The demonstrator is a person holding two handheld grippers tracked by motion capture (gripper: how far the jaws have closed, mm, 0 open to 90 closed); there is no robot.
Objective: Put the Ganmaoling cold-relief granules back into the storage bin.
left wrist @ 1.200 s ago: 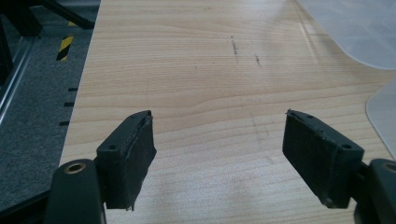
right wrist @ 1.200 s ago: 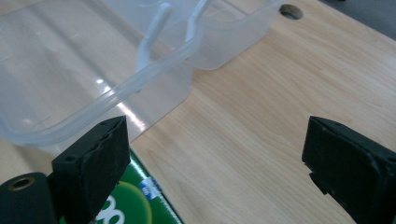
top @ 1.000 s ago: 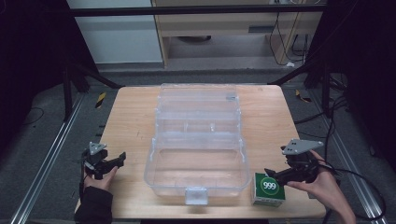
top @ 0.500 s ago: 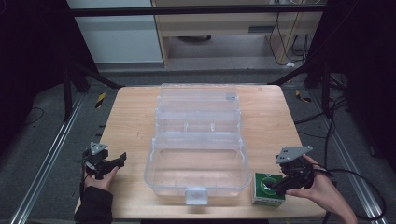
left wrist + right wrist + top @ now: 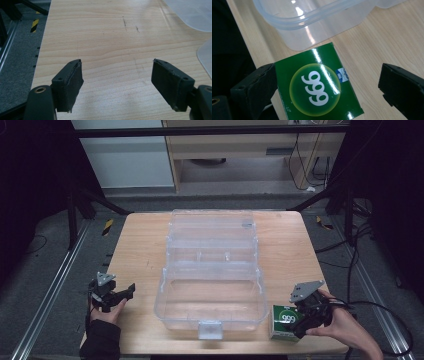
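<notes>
A green carton (image 5: 281,321) marked with three white digits lies flat near the table's front right corner, right of a clear plastic case (image 5: 165,292). My right gripper (image 5: 300,324) straddles it. In the right gripper view the carton (image 5: 317,87) sits between the jaws of the right gripper (image 5: 329,82): one pad is at its edge, the other stands well clear of it. These jaws have just been opening. My left gripper (image 5: 131,290) rests open at the front left, its jaws wide over bare wood (image 5: 117,75).
The clear case stands open in the middle of the wooden table (image 5: 140,245), its lid (image 5: 212,222) laid back toward the far edge. Its front wall (image 5: 312,27) is close beyond the carton. Black frame rails and cables surround the table.
My right hand has slid a little toward the table's front edge, closer over the green carton. The left hand has kept still.
</notes>
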